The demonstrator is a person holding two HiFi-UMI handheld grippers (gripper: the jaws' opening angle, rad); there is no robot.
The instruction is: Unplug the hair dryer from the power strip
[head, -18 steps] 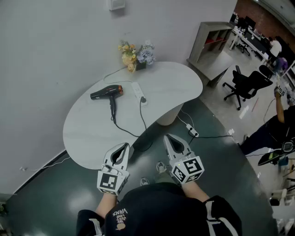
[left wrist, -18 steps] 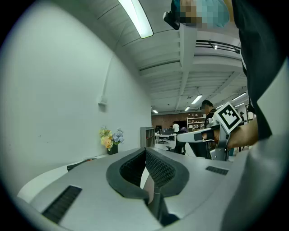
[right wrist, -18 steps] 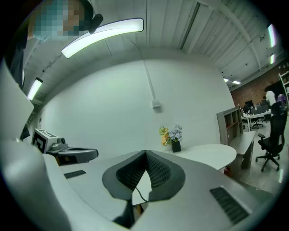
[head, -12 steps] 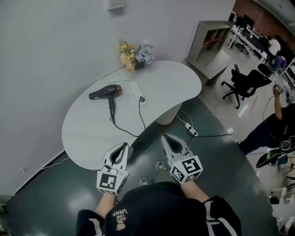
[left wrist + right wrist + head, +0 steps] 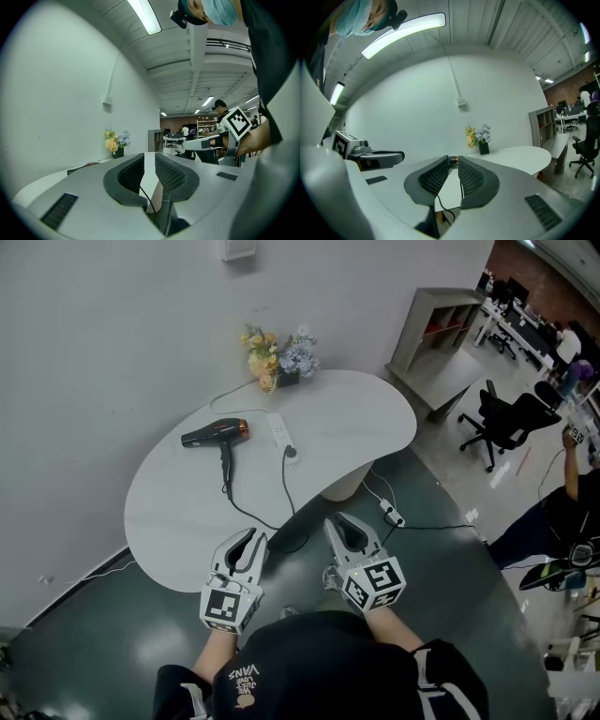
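Note:
A black hair dryer with an orange end lies on the white curved table. Its black cord loops to the table's near edge and back up to a plug seated in the white power strip. Both grippers hover in front of the person's body, short of the table's near edge. My left gripper has its jaws drawn together to a thin slit with nothing in it. My right gripper looks the same and is also empty.
A vase of flowers stands at the table's far edge by the wall. A second power strip with cables lies on the dark floor to the right. Further right are an office chair, a grey shelf unit and another person.
The head view has shifted slightly. Both grippers stay near the body, the right one a little further left. Nothing was grasped or moved on the table.

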